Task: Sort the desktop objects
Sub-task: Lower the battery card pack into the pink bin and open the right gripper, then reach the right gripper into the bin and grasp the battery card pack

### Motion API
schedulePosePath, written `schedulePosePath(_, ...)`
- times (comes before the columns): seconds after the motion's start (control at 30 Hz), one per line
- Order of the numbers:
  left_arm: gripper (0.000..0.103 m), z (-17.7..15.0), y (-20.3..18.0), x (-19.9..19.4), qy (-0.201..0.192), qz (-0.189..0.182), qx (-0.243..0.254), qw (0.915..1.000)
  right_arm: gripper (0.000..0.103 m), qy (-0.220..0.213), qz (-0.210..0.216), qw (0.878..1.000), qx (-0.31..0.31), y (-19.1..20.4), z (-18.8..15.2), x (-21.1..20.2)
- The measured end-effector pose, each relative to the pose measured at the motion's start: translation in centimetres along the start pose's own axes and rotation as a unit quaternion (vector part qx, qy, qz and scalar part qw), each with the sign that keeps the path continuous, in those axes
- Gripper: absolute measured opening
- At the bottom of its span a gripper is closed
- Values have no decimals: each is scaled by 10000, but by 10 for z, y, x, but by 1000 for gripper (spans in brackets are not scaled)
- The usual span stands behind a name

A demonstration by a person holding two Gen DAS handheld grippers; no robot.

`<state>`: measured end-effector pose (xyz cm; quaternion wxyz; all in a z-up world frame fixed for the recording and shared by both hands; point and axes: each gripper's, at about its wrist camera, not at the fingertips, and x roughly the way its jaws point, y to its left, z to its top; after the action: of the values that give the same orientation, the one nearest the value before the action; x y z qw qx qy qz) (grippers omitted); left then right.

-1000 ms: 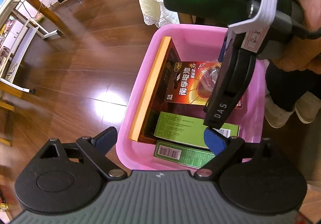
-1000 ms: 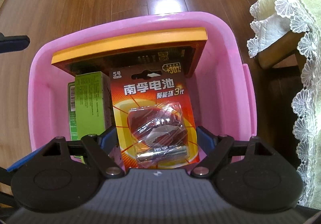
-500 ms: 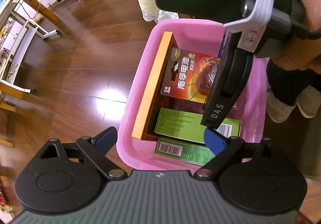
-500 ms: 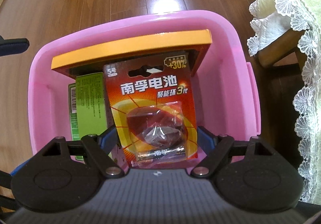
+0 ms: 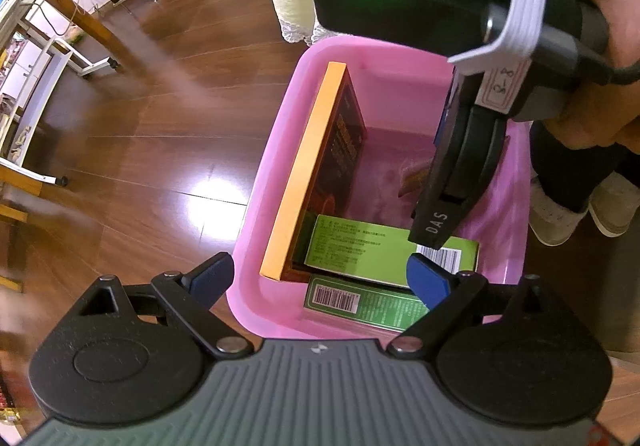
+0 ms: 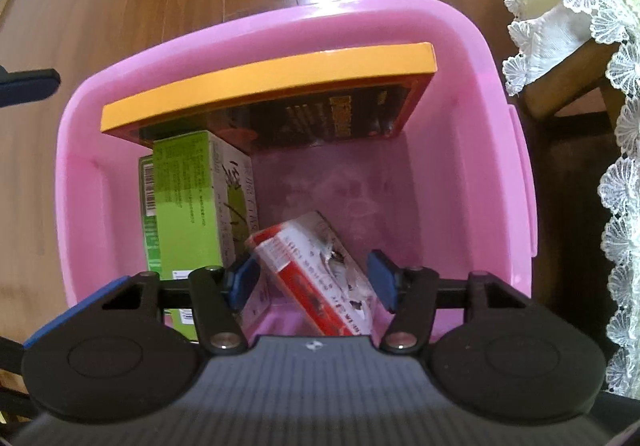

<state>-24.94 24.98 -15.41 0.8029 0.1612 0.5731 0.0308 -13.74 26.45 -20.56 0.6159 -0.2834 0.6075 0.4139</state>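
While boxed in: battery pack point(image 6: 320, 278) beside green box point(image 6: 188, 206)

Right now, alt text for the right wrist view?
The open right gripper hangs over a pink bin, a red-and-white battery pack lying loose between its fingers. Green boxes and an orange-edged box sit inside.
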Motion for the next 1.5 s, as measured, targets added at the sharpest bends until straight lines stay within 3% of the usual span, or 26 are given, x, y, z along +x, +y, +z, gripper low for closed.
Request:
schedulePosePath(0.2,94,0,16,3,-8,-8,-14,10000,64,-185,262,9994,128,-7,5,-13)
schedulePosePath(0.3,94,0,18,4,-16,12,-25,10000,76,-309,219,9993,13,-11,7,-21)
schedulePosePath(0.47,94,-1,18,3,-57,21,-58,10000,76,-318,406,9987,45,-28,8,-30)
schedulePosePath(0.63,94,-3,16,3,-91,19,-85,9999,76,-493,235,9955,-780,-16,-2,-48)
schedulePosePath(0.7,94,-3,16,3,-99,18,-96,9999,72,-557,179,9917,-1148,-12,-6,-54)
schedulePosePath(0.87,94,-1,16,3,-140,37,-89,9999,50,-314,302,9816,-1857,-2,-16,-56)
schedulePosePath(1.03,94,-2,17,1,-156,41,-130,9998,49,-202,157,9727,-2308,6,-24,-59)
schedulePosePath(1.27,94,-1,17,3,-161,38,-153,9997,49,147,130,9749,-2220,4,-20,-42)
schedulePosePath(1.5,94,-1,16,5,-156,20,-160,9997,50,5,-224,9724,-2322,7,-21,-35)
